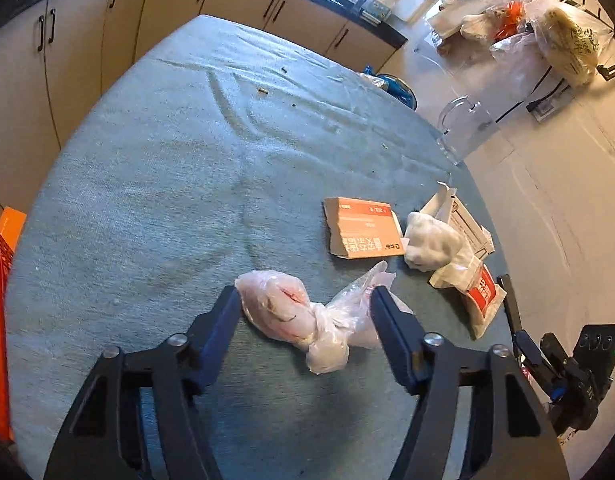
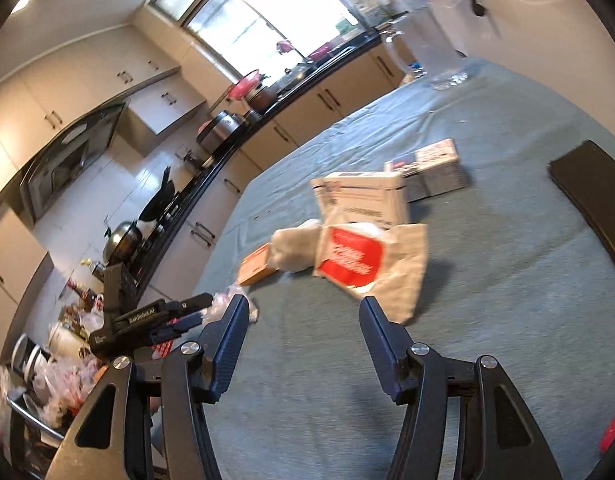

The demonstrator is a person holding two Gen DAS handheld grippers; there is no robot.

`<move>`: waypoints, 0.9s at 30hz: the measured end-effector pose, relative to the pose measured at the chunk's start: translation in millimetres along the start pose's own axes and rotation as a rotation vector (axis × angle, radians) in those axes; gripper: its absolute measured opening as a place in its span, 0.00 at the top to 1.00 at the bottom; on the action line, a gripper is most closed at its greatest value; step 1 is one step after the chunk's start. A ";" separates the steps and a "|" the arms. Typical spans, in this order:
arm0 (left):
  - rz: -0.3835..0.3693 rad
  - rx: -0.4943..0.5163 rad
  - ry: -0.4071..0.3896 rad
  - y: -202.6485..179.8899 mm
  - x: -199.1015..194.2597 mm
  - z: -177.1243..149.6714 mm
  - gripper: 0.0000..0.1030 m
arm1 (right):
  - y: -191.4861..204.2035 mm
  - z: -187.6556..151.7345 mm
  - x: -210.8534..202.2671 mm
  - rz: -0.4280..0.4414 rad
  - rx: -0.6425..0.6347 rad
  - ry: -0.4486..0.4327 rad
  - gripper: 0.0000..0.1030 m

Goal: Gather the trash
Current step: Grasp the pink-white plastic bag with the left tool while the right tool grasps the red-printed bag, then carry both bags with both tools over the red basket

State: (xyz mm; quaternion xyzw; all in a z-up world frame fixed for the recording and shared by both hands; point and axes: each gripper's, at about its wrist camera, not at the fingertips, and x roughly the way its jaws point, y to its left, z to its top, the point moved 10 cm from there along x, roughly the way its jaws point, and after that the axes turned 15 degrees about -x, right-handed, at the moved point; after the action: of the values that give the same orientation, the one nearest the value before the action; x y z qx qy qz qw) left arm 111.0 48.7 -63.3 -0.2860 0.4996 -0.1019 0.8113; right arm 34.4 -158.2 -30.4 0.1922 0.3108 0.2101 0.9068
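Kitchen, grey-green cloth-covered table (image 1: 147, 184) strewn with trash.
Knotted pink plastic bag (image 1: 291, 312) straddled by spread left gripper (image 1: 305, 300); right gripper (image 2: 303, 308) held apart, empty.

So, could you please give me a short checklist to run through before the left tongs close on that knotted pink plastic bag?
1. Left tongs open: ok.
2. Knotted pink plastic bag lies between the fingers: ok, the far ends of both fingers flank it.
3. Nothing else inside the gap: ok, the flat orange cardboard box lies beyond the tips.
4. Bag free of other trash: ok, the white crumpled wad sits apart.
5. Right tongs open and empty, clear of the bag: ok.
6. Fingers low enough on the grey-green tablecloth: cannot tell.
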 end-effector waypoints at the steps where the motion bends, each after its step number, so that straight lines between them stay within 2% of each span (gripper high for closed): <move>1: -0.001 0.007 -0.005 -1.4 -1.2 -1.4 0.51 | -4.4 0.5 -0.9 -0.007 0.010 -0.002 0.40; 3: -0.011 0.018 0.013 -3.6 -2.2 -11.6 0.78 | -16.2 3.5 -1.3 -0.030 0.034 -0.006 0.40; 7: -0.011 0.072 -0.020 -8.3 -10.8 -27.4 0.78 | -37.5 9.2 5.4 -0.097 0.066 0.007 0.37; 9: -0.016 0.104 -0.044 -13.6 -17.4 -35.1 0.78 | -51.5 7.4 13.6 -0.146 0.086 0.043 0.36; 14: -0.046 0.154 -0.105 -23.8 -37.4 -42.2 0.78 | -71.5 1.2 34.1 -0.158 0.139 0.075 0.36; 15: -0.050 0.163 -0.116 -24.2 -41.3 -42.3 0.78 | -71.7 0.2 37.7 -0.146 0.145 0.078 0.40; 17: -0.051 0.180 -0.146 -25.1 -49.5 -42.4 0.78 | -66.5 -3.2 45.9 -0.109 0.132 0.094 0.66; 20: -0.042 0.197 -0.189 -24.7 -58.0 -42.5 0.78 | -55.5 -0.9 44.3 -0.108 0.086 0.077 0.86; 27: -0.036 0.202 -0.256 -20.7 -77.7 -43.3 0.78 | -14.8 12.6 17.6 -0.070 -0.013 -0.010 0.90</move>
State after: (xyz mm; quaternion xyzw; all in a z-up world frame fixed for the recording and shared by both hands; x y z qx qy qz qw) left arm 38.6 51.1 -7.7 -0.2223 0.3743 -0.1288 0.8910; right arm 59.0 -164.5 -36.9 0.1765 0.3114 0.1793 0.9164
